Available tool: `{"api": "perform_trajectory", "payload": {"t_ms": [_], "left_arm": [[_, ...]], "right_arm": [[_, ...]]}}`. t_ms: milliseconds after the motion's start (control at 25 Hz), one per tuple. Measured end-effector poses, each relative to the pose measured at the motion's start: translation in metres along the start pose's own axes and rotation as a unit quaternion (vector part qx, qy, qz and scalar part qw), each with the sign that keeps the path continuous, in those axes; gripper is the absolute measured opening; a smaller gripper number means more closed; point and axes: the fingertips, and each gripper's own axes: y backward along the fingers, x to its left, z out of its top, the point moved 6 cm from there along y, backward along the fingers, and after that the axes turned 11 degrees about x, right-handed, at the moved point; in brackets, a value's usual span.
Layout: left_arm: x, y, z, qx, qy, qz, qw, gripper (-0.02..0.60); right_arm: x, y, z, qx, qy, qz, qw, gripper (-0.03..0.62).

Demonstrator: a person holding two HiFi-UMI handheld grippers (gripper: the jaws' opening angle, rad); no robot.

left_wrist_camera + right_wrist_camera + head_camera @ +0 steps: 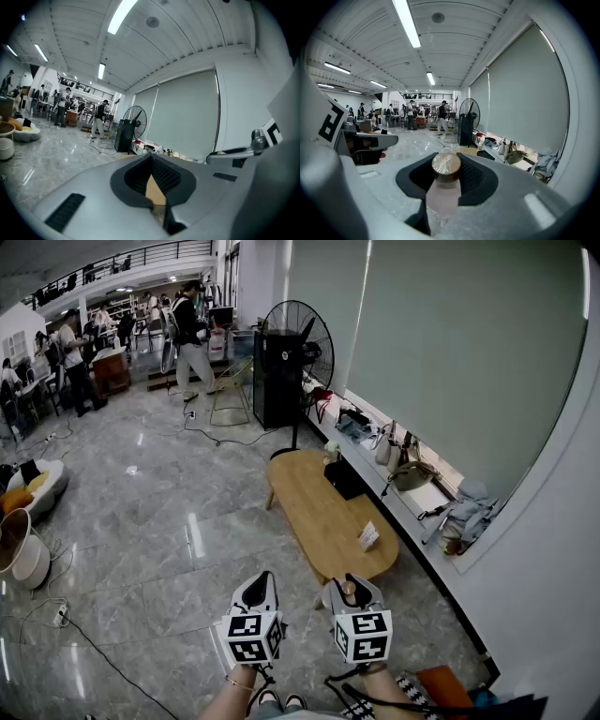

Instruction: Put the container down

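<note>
The container is a clear jar with a round brown lid. It stands upright between the dark pads of my right gripper, which is shut on it. In the head view the jar's lid shows between the right gripper's jaws, just before the near end of a low oval wooden table. My left gripper is beside it to the left over the floor. In the left gripper view its jaws meet at the tips with nothing held.
A small white card and a dark object lie on the table. A window ledge with bags and cloths runs along the right. A standing fan and black cabinet are beyond. Cables cross the marble floor; people stand far back.
</note>
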Motion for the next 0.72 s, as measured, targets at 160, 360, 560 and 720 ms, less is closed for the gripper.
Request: {"api": "perform_trajectory", "payload": {"t_ms": [160,360,560,720], "left_arm": [[0.011,0.006,0.005,-0.002,0.001,0.0,1.0,-0.006],[0.034,0.011,0.006,0.001,-0.005,-0.009,0.9999,-0.006],[0.056,0.012,0.007,0.004,-0.01,-0.015,0.9998,-0.007],[0.072,0.009,0.008,0.006,-0.011,-0.011,0.9999,-0.006]], "right_arm": [[0.011,-0.002,0.005,0.004,-0.007,0.008,1.0,0.124],[0.037,-0.008,0.008,0.003,-0.02,0.027,0.999,0.124],[0.055,-0.019,0.009,0.007,-0.022,0.022,0.999,0.124],[0.057,-0.032,0.009,0.015,-0.029,0.018,0.999,0.124]]}}
